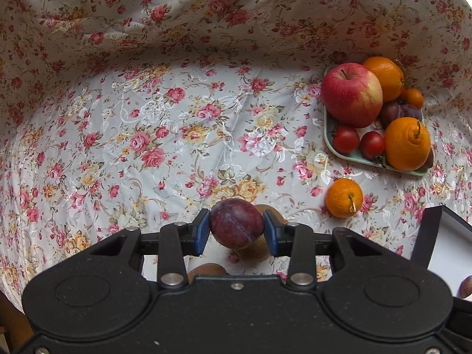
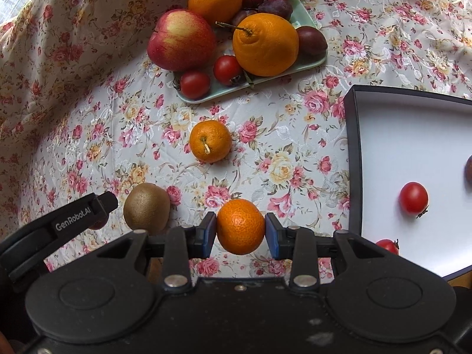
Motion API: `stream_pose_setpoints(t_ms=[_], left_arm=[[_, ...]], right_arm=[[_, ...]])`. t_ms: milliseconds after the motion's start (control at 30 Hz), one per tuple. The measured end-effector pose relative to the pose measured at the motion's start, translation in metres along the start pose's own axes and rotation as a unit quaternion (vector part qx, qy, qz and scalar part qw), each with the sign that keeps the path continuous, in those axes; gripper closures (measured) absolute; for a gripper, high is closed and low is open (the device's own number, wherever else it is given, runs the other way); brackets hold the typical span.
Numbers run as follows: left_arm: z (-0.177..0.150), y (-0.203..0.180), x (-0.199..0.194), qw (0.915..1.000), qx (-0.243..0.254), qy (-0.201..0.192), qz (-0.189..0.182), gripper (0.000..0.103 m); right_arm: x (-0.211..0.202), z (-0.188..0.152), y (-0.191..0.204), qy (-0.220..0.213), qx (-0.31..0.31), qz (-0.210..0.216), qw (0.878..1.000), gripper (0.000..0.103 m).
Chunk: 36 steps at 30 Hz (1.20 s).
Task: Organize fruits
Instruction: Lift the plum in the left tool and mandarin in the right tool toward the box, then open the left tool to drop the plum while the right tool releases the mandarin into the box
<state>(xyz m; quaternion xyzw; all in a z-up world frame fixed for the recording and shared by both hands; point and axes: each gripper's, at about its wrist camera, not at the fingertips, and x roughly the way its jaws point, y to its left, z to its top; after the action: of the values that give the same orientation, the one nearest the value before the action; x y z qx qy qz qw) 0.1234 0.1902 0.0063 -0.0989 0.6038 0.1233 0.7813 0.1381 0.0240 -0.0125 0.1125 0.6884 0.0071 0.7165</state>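
1. The left wrist view alone shows the plum (image 1: pixel 237 223) pinched between the blue pads of the left hand-held gripper (image 1: pixel 237 230), held above the flowered tabletop (image 1: pixel 177 135) with two brown kiwis (image 1: pixel 253 250) partly hidden beneath it.
2. To its right in that view, a loose mandarin (image 1: pixel 344 198) lies on the cloth just beside the near edge of the green tray (image 1: pixel 348 155), which carries an apple (image 1: pixel 351 94), two oranges, plums and two small tomatoes.
3. Only a sliver of the dark-rimmed white box (image 1: pixel 451 236) shows at this view's right edge.
4. The right wrist view shows one kiwi (image 2: pixel 146 208) in full at the left, resting on the cloth beside the other gripper's finger.
5. The right hand-held gripper (image 2: pixel 240 231) has its jaws part-closed, clamping a small mandarin (image 2: pixel 240 226) between both pads, lifted over the tabletop.
6. Beyond it lies the loose mandarin (image 2: pixel 210 140), then the green tray (image 2: pixel 206 96) of fruit.
7. On the right, only this view reveals the inside of the white box (image 2: pixel 413 135): two cherry tomatoes (image 2: pixel 413 198) and a dark fruit at its far right edge.
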Motion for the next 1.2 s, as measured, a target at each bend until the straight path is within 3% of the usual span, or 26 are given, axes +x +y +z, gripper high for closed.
stream_pose_setpoints(t_ms=[500,867,1200], left_arm=[[-0.033,-0.079,-0.040,0.9964,0.072,-0.030,-0.033,0.056],[-0.070,-0.165,-0.037,0.9837,0.171,-0.017,-0.053,0.056],[-0.099,-0.214,-0.028,0.9733,0.222,0.002,-0.060,0.056]], right_arm=[[-0.032,0.010,-0.095,-0.024,0.110,-0.007,0.994,0.066],[-0.052,0.009,-0.203,-0.052,0.221,-0.063,0.972,0.066],[-0.062,-0.007,-0.270,-0.059,0.287,-0.072,0.953,0.066]])
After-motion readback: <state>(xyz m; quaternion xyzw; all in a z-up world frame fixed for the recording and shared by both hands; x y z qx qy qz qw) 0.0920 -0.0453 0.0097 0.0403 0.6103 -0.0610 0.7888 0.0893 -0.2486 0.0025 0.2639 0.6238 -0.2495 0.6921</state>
